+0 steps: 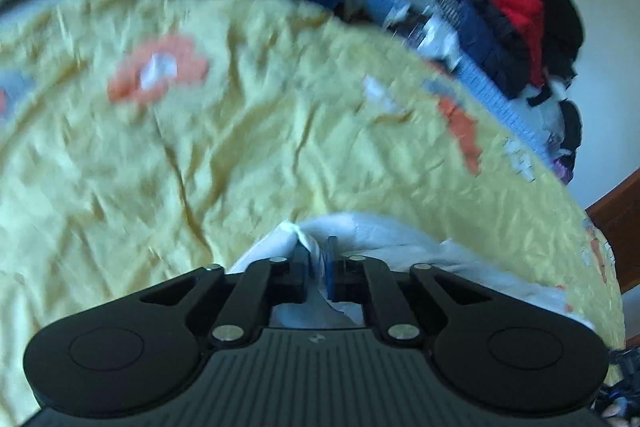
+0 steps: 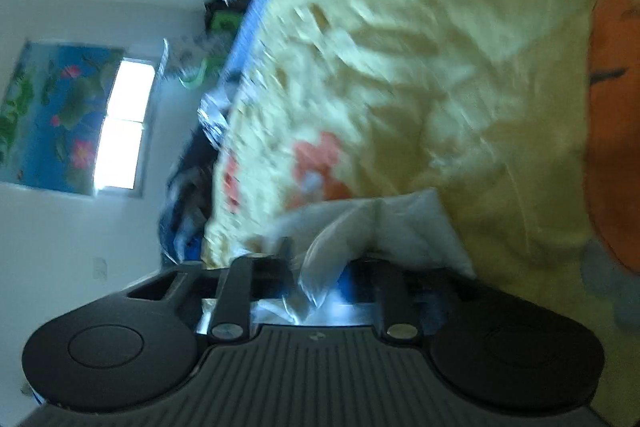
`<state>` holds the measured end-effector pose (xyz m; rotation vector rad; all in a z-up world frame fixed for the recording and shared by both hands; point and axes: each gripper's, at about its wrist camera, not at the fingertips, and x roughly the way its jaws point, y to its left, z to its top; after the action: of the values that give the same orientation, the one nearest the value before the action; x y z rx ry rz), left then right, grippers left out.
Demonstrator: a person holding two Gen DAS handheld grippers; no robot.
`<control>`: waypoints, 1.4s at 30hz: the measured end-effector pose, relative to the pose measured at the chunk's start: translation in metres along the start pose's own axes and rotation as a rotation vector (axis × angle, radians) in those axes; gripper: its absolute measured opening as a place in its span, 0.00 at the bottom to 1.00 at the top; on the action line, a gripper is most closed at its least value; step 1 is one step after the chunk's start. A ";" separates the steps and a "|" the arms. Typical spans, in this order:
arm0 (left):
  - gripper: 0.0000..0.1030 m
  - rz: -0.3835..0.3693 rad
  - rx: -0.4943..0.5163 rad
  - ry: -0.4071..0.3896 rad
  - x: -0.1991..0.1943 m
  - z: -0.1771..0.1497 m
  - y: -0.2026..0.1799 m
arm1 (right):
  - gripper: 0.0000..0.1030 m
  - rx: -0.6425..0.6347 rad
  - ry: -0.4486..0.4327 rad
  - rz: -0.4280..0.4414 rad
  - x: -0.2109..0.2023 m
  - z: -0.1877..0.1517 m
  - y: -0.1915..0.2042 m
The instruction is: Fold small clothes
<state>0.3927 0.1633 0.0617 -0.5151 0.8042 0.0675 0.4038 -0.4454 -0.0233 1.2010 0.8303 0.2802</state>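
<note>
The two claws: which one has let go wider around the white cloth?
The right claw: its jaws stand apart with the white cloth loosely between them, while the left claw nearly pinches it.

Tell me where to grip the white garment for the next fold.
Grip the white garment at its bunched near edge, coming in low from the near side of the yellow sheet. That edge stands up in a ridge there, while the rest seems to lie flat.

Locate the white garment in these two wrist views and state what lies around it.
The white garment lies low and central in both views, on the yellow bedspread, with folds bunched between the fingers of the left gripper and right gripper.
</note>
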 end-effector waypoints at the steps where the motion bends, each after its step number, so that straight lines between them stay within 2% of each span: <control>1: 0.23 -0.014 0.025 -0.052 -0.017 0.000 -0.003 | 0.57 -0.024 -0.040 0.033 -0.015 -0.001 0.009; 2: 0.46 -0.015 0.049 -0.104 -0.033 -0.001 -0.007 | 0.59 -0.061 -0.074 0.057 -0.030 -0.004 0.017; 3: 0.65 0.014 0.074 -0.159 -0.049 -0.004 -0.012 | 0.58 -0.110 -0.101 0.069 -0.043 -0.007 0.028; 4: 0.95 0.073 0.103 -0.231 -0.064 -0.009 -0.018 | 0.58 -0.178 -0.125 0.065 -0.057 -0.014 0.042; 5: 1.00 0.139 0.140 -0.323 -0.078 -0.018 -0.026 | 0.58 -0.248 -0.149 0.050 -0.068 -0.023 0.055; 6: 1.00 0.188 0.200 -0.402 -0.087 -0.027 -0.037 | 0.58 -0.317 -0.167 0.027 -0.076 -0.032 0.066; 8: 1.00 0.247 0.349 -0.477 -0.092 -0.044 -0.060 | 0.58 -0.523 -0.184 -0.045 -0.082 -0.061 0.093; 9: 1.00 0.249 0.398 -0.484 -0.088 -0.052 -0.071 | 0.59 -0.634 -0.185 -0.094 -0.076 -0.077 0.105; 11: 1.00 0.222 0.492 -0.419 -0.067 -0.064 -0.093 | 0.59 -0.829 -0.187 -0.199 -0.054 -0.103 0.124; 13: 1.00 0.226 0.570 -0.339 -0.035 -0.075 -0.111 | 0.60 -0.874 -0.136 -0.222 -0.026 -0.108 0.126; 15: 1.00 0.266 0.638 -0.271 0.001 -0.082 -0.124 | 0.61 -0.812 -0.086 -0.239 0.004 -0.098 0.121; 17: 1.00 0.307 0.682 -0.220 0.031 -0.087 -0.131 | 0.61 -0.774 -0.055 -0.295 0.030 -0.090 0.114; 19: 1.00 0.303 0.684 -0.187 0.046 -0.091 -0.127 | 0.65 -0.812 -0.052 -0.372 0.050 -0.087 0.107; 21: 1.00 0.277 0.632 -0.161 0.054 -0.087 -0.121 | 0.70 -0.840 -0.048 -0.407 0.064 -0.084 0.097; 24: 1.00 0.240 0.581 -0.136 0.061 -0.083 -0.111 | 0.71 -0.840 -0.051 -0.376 0.068 -0.085 0.083; 29: 1.00 0.229 0.579 -0.141 0.072 -0.088 -0.108 | 0.74 -0.900 -0.088 -0.377 0.080 -0.094 0.079; 42: 1.00 0.175 0.529 -0.130 0.078 -0.082 -0.100 | 0.75 -0.886 -0.108 -0.339 0.078 -0.089 0.076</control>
<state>0.4168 0.0274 0.0011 0.0600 0.7026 0.0468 0.4117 -0.3073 0.0018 0.2389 0.6805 0.2583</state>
